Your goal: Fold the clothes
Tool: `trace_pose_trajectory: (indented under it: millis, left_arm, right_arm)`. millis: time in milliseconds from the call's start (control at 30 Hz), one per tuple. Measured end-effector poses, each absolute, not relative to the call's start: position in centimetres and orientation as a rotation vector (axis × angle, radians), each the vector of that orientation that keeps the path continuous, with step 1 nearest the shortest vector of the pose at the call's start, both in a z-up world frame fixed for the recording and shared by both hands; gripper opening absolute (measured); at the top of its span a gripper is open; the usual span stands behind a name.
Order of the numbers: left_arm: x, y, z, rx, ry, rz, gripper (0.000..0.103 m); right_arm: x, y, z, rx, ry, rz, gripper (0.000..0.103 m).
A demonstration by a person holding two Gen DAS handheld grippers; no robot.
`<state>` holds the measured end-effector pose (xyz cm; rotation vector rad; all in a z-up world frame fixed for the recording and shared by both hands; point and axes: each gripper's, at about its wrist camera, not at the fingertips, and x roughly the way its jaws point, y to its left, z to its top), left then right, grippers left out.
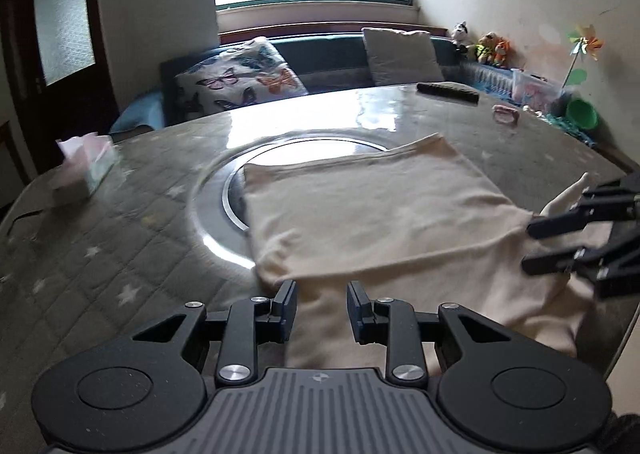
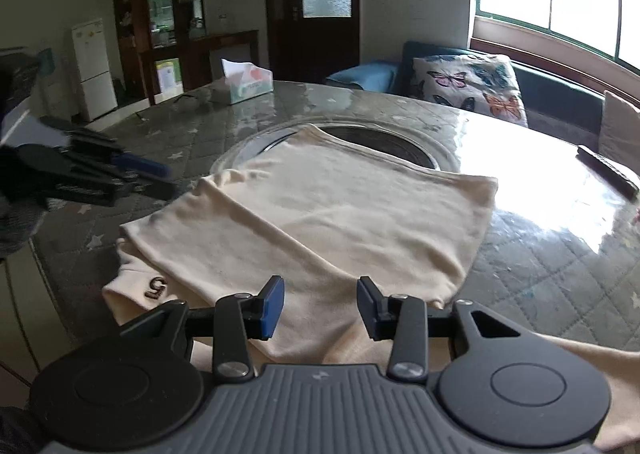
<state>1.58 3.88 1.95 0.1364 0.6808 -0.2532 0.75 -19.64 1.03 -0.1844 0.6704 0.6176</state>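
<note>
Both grippers hovering over cream shirt (image 1: 372, 206) on table (image 1: 132, 222)
Left gripper (image 1: 322, 310), right gripper (image 2: 320, 306) gaping narrowly, gripping nothing; soft limp cloth, pinching near hem corners

Two wrist fisheyes, close above table (image 1: 120, 254), angled down, sharing the cream garment (image 1: 380, 206).

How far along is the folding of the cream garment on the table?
Done: the cream garment already lies partly folded, an upper layer doubled over a lower one on the table. In hand: nothing gripped; the left gripper and right gripper hover open over its near edge, fabric beneath the gaps. Left: the near portion hanging toward the camera still needs folding.
</note>
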Motion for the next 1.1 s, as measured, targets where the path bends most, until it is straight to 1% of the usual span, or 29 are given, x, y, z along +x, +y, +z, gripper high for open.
trace_pose_trajectory:
  millis: [167,267,433,533,600,733,800,867,933,1000,1100]
  left_arm:
    - [3.7,3.1,0.3,0.135,0.726,-0.245,0.03]
    - [3.8,3.3,-0.2,0.136,0.729,-0.244,0.03]
    - [3.6,3.2,0.0,0.139,0.726,-0.237,0.03]
    - [3.4,3.1,0.2,0.135,0.724,-0.234,0.032]
    - [3.2,2.9,0.3,0.132,0.722,-0.232,0.039]
    - [2.8,2.3,0.7,0.136,0.707,-0.246,0.045]
    - [2.6,2.0,0.9,0.139,0.701,-0.254,0.053]
    - [2.4,1.7,1.0,0.146,0.697,-0.257,0.054]
    - [2.2,1.7,1.2,0.146,0.695,-0.254,0.059]
    - [2.1,1.7,1.3,0.147,0.693,-0.244,0.069]
    - [2.0,1.8,1.4,0.148,0.69,-0.231,0.072]
  right_arm:
    - [1.8,-19.2,-0.4,-0.188,0.724,0.615,0.04]
    - [0.8,-19.7,-0.1,-0.205,0.712,0.629,0.04]
    - [-1.0,-20.8,-0.3,-0.264,0.718,0.621,0.037]
    - [-1.7,-22.5,0.3,-0.203,0.712,0.59,0.037]
    - [-2.0,-23.9,0.8,-0.156,0.699,0.545,0.037]
    - [-1.7,-28.5,0.5,-0.085,0.695,0.349,0.037]
    - [-1.3,-30.5,0.2,-0.06,0.699,0.256,0.037]
    - [-1.0,-33.2,-0.1,-0.029,0.698,0.136,0.037]
    - [-0.7,-35.4,-0.4,0.006,0.695,0.039,0.037]
    - [-0.4,-37.1,-0.6,0.036,0.69,-0.03,0.037]
    - [0.2,-39.1,-1.0,0.088,0.689,-0.103,0.037]
